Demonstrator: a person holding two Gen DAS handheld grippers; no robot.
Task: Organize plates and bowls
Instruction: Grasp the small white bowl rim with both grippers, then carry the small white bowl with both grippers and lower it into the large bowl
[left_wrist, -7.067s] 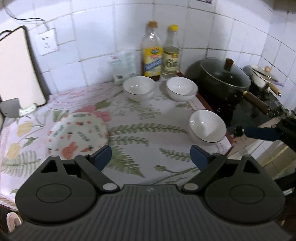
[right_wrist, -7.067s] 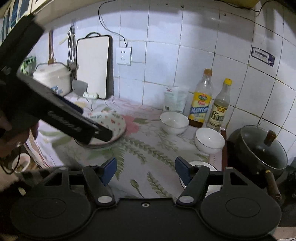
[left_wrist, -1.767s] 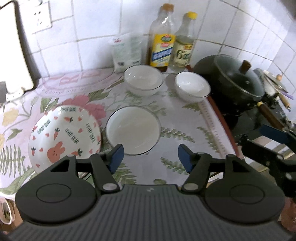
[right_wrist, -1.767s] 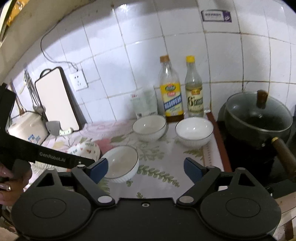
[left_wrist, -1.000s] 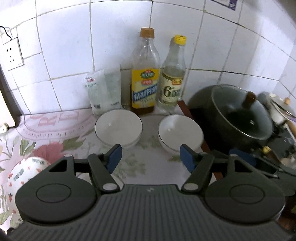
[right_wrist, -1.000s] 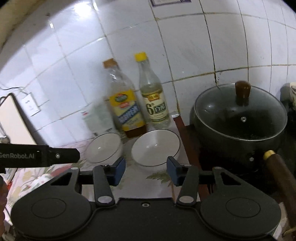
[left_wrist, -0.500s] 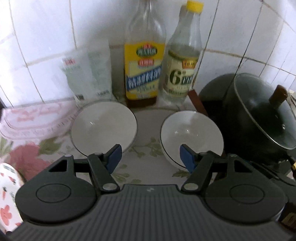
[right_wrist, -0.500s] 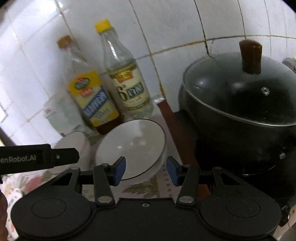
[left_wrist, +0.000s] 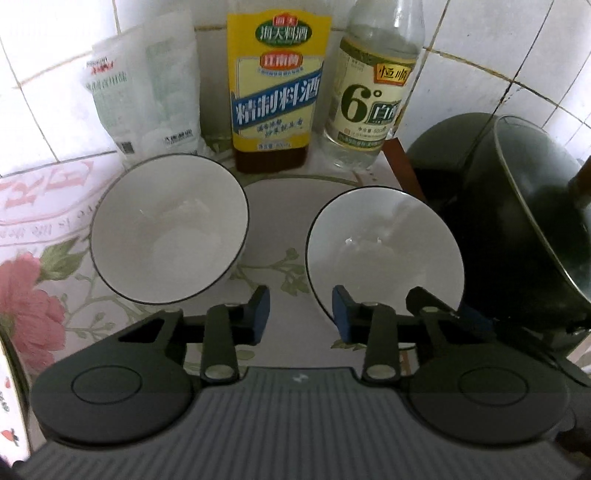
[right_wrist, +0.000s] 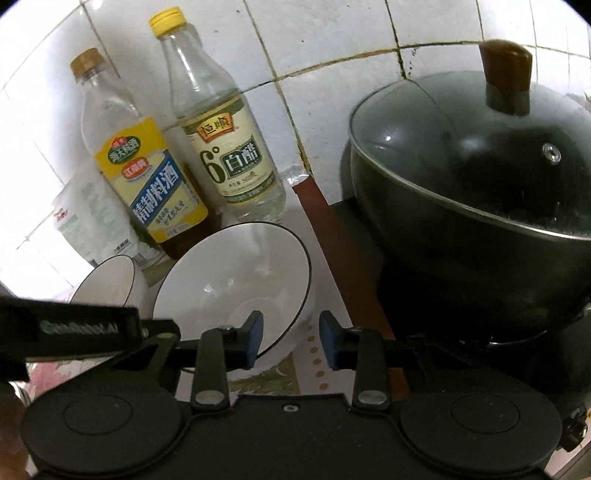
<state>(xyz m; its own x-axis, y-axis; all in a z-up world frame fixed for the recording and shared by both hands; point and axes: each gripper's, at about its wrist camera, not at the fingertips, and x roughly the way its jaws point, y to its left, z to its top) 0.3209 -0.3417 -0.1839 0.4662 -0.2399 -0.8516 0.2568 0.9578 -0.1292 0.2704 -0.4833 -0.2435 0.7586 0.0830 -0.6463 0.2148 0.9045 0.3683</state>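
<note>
Two white bowls with dark rims stand on the floral cloth (left_wrist: 280, 258) in front of the bottles. The left bowl (left_wrist: 168, 229) (right_wrist: 107, 284) is untouched. My left gripper (left_wrist: 300, 314) is closing at the near left rim of the right bowl (left_wrist: 384, 254): its right finger (left_wrist: 341, 314) lies over the bowl's inside, its left finger over the cloth, pads not pressing. My right gripper (right_wrist: 291, 338) is also closing, astride the near right rim of the same bowl (right_wrist: 236, 280), left finger (right_wrist: 255, 336) inside, right finger clear of the wall.
Against the tiled wall stand a yellow-labelled bottle (left_wrist: 277, 92), a clear vinegar bottle (left_wrist: 373, 92) and a white bag (left_wrist: 144, 92). A dark lidded wok (right_wrist: 480, 166) sits close on the right. A patterned plate's edge (left_wrist: 7, 406) shows at far left.
Both grippers have come down and closer to the bowls, and both pairs of jaws have narrowed. The right bowl's rim now lies between the fingers of each.
</note>
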